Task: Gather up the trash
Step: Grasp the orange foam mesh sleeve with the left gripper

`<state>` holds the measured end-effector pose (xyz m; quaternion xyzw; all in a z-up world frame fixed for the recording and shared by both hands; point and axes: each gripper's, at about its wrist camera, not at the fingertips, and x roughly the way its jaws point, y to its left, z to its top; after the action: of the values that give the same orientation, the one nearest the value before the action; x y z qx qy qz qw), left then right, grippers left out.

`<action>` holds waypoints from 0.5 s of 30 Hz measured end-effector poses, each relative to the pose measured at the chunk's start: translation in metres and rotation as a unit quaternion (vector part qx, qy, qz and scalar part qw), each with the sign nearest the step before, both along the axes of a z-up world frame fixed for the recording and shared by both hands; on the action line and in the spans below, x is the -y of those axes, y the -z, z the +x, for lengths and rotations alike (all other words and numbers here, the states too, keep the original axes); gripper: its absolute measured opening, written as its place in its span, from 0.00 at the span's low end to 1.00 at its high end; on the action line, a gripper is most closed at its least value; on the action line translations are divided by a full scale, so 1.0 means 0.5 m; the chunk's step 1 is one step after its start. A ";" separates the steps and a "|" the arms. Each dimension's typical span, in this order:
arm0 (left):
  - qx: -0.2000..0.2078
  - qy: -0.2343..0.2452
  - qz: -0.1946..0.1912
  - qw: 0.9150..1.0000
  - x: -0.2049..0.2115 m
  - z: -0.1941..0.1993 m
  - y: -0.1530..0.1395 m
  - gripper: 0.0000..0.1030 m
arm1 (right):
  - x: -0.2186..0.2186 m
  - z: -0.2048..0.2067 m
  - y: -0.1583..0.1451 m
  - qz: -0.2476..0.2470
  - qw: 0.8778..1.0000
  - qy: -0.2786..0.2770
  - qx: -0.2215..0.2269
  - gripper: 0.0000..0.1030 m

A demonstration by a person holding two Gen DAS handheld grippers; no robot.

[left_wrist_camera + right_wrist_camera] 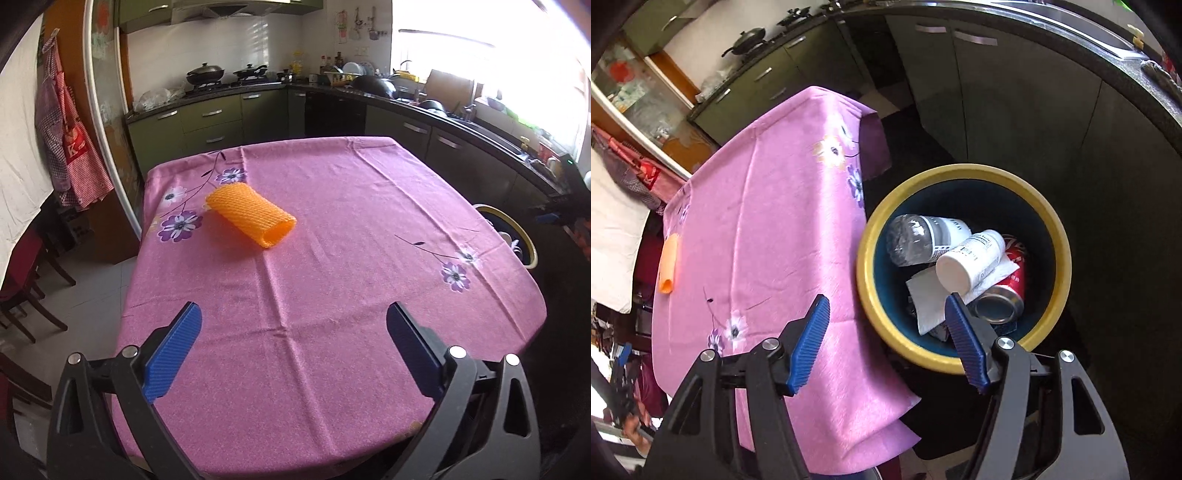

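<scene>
An orange foam net sleeve (251, 216) lies on the pink flowered tablecloth (332, 295), toward the far left; it also shows in the right wrist view (669, 264). My left gripper (293, 314) is open and empty, hovering over the near part of the table, well short of the sleeve. My right gripper (886, 306) is open and empty, above the near rim of a yellow-rimmed trash bin (1056, 236) beside the table. Inside the bin lie a clear plastic bottle (916, 238), a white bottle (971, 258), a red can (1006, 291) and a white tissue (929, 295).
The bin (526, 240) stands on the floor off the table's right edge. Dark green kitchen cabinets and a counter (424, 110) run behind and to the right. Wooden chairs (26, 280) stand left of the table. Aprons (70, 147) hang at left.
</scene>
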<state>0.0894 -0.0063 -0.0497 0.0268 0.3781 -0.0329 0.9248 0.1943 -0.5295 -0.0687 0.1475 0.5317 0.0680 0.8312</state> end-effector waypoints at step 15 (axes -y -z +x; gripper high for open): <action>-0.118 -0.179 -0.040 0.976 -0.042 0.362 0.044 0.93 | -0.070 -0.044 0.008 0.021 0.997 -0.062 0.031 0.68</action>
<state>0.2703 0.0148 -0.0715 -0.0819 0.4817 0.1152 0.8648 0.1725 -0.4943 -0.0729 0.1289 0.5120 0.1354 0.8384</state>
